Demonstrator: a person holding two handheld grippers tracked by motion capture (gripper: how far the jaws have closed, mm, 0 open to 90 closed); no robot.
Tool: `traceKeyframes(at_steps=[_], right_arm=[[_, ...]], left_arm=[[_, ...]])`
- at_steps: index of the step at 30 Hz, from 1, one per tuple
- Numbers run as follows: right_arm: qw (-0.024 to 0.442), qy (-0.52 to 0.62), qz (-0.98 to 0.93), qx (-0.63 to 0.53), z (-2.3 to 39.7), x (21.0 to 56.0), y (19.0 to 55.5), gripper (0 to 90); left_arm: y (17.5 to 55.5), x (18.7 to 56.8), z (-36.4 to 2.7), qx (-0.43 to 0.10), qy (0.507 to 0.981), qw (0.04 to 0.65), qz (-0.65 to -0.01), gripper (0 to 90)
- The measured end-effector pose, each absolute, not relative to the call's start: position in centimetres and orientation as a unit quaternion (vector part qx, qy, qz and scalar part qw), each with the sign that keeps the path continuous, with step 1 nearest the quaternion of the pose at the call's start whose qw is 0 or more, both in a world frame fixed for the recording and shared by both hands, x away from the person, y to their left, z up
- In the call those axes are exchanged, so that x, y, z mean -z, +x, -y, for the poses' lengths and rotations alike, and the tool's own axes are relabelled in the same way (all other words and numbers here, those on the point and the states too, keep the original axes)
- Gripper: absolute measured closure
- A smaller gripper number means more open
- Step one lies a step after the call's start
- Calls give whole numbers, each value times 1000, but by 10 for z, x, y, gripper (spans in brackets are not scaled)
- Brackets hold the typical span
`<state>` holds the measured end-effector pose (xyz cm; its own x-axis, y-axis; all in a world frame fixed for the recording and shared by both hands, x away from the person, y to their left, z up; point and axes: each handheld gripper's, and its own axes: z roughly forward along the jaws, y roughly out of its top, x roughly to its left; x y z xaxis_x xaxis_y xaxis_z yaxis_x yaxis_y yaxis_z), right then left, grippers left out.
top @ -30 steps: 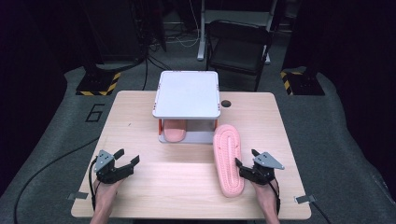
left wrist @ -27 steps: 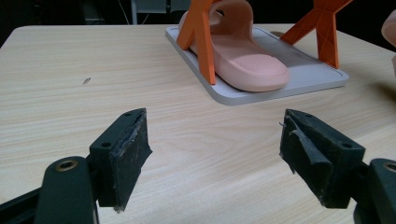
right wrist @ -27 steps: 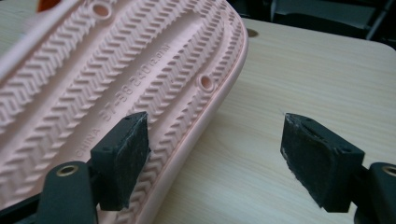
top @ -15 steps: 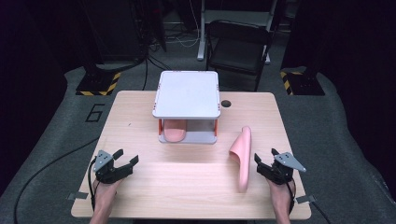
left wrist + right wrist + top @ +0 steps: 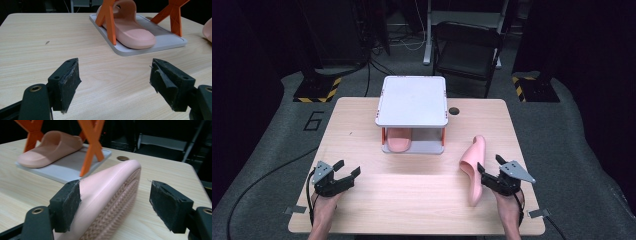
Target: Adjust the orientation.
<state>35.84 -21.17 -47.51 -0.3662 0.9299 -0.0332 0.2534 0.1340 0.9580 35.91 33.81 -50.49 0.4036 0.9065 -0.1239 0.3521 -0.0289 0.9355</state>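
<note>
Slipper now tipped on edge | lies between right gripper jaws, released | left gripper jaws released

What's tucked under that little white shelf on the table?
Under the white shelf, one pink slipper lies on its grey base tray, between orange legs. From above, the top covers most of the slipper.

Table evenly lit from above, surroundings v. dark; tool views sharp mid-frame, bg soft, faint shadows.
</note>
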Motion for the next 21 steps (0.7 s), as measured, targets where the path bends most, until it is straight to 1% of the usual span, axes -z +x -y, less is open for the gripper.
traceKeyframes(at_steps=[2, 3, 5, 9, 15, 17, 18, 21], right_arm=[[352, 455, -661, -481, 224, 474, 356, 267], [358, 473, -654, -470, 240, 475, 355, 287], [362, 483, -650, -462, 248, 477, 354, 293], [348, 527, -626, -458, 280, 494, 353, 316], [337, 548, -621, -449, 294, 508, 355, 335], [333, 549, -612, -463, 297, 509, 352, 341], [327, 547, -604, -478, 300, 508, 350, 328], [300, 527, -602, -520, 301, 505, 347, 327]], left_arm=[[359, 504, -338, -269, 667, 509, -473, 239], [359, 504, -338, -270, 667, 508, -473, 239], [359, 504, -338, -270, 667, 508, -473, 239], [359, 505, -337, -270, 668, 507, -473, 238], [359, 505, -337, -271, 668, 508, -471, 239], [359, 504, -338, -270, 667, 509, -473, 239], [359, 504, -338, -269, 666, 509, -474, 239], [359, 505, -338, -271, 663, 511, -476, 239]])
